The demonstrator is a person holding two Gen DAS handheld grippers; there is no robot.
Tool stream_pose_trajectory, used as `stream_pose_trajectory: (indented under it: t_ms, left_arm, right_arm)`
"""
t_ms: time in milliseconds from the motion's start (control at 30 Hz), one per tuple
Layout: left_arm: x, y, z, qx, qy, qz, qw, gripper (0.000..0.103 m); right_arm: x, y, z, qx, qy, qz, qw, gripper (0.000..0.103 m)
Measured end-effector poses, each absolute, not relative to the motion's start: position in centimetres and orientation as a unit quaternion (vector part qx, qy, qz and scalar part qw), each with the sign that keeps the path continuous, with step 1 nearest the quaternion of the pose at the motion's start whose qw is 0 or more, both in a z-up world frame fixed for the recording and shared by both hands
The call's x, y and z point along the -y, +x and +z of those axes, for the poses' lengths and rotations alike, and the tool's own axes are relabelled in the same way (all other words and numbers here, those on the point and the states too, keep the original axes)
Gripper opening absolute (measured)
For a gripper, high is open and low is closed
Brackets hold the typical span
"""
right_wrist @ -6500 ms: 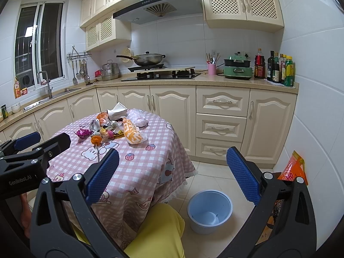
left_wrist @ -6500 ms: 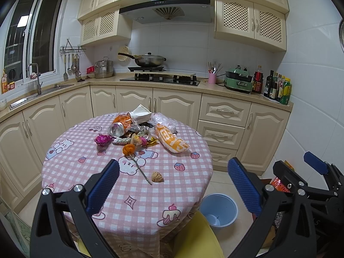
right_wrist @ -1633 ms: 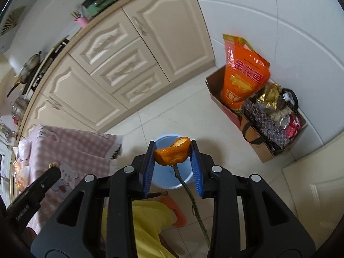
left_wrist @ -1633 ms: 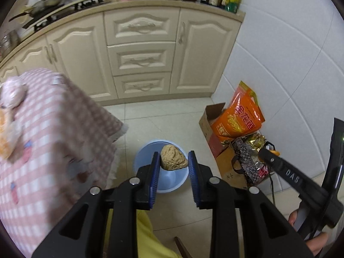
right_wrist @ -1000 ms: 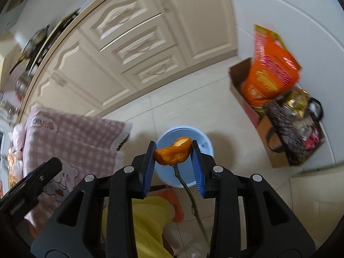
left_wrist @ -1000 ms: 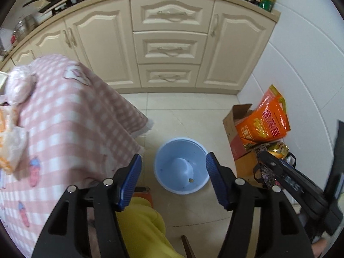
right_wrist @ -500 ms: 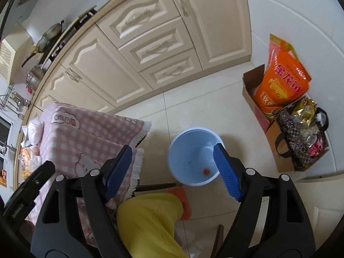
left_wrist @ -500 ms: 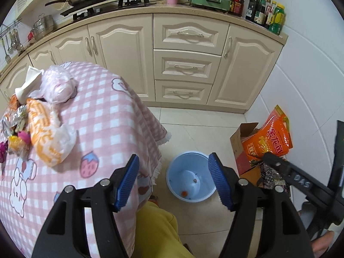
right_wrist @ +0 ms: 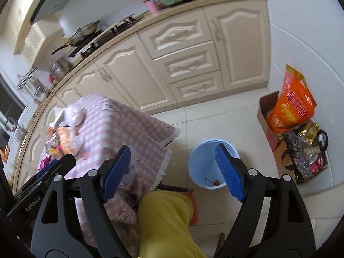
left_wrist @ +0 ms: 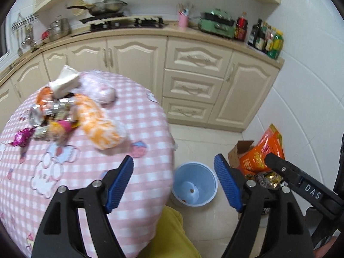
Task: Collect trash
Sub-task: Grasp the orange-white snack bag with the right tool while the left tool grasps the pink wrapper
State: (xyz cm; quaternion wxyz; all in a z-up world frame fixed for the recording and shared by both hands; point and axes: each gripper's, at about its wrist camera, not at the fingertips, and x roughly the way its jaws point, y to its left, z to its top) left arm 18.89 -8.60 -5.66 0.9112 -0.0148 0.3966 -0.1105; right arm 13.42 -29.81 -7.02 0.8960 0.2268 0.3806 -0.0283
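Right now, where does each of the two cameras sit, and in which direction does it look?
Left wrist view: sits on the left gripper, looks down over the pink table with trash towards the blue bin and cabinets; its opening, empty jaws, a yellow knee and the right gripper show.
Right wrist view: sits on the right gripper, looks down at the floor and blue bin; its opening, empty jaws, the yellow leg and the left gripper show.
Shared: table, bin, cabinets, orange bag.

Bin on the floor right of the table, trash pile on the table, cabinets behind
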Motion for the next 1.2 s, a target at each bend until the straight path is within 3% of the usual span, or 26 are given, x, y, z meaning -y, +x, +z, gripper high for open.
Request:
stream_pose_trajectory:
  t_ms: [300, 367, 533, 1200]
  left_arm:
    - [0.2, 16.9, -3.5, -0.371, -0.064, -0.043, 0.926, 0.079]
    - [-1.9, 16.6, -3.2, -0.365, -0.077, -0.024, 0.927, 0.084]
    - [-6.6, 16.0, -2.9, -0.359, -0.095, 0.020, 0.928, 0.087]
    - [-19.5, 20.4, -6.6, -0.432, -0.136, 0.070, 0.889, 0.089]
  right_arm:
    - [22.9, 14.9, -4.6, -0.380, 0.179, 0.038, 0.907, 0.083]
    - [21.1, 15.4, -4.3, -0.382, 0.164, 0.054, 0.908, 0.084]
    - [16.8, 17.1, -3.8, -0.394, 0.127, 0.087, 0.906, 0.087]
    - [6.7, 25.8, -6.6, -0.464, 0.032, 0.135, 0.875, 0.088]
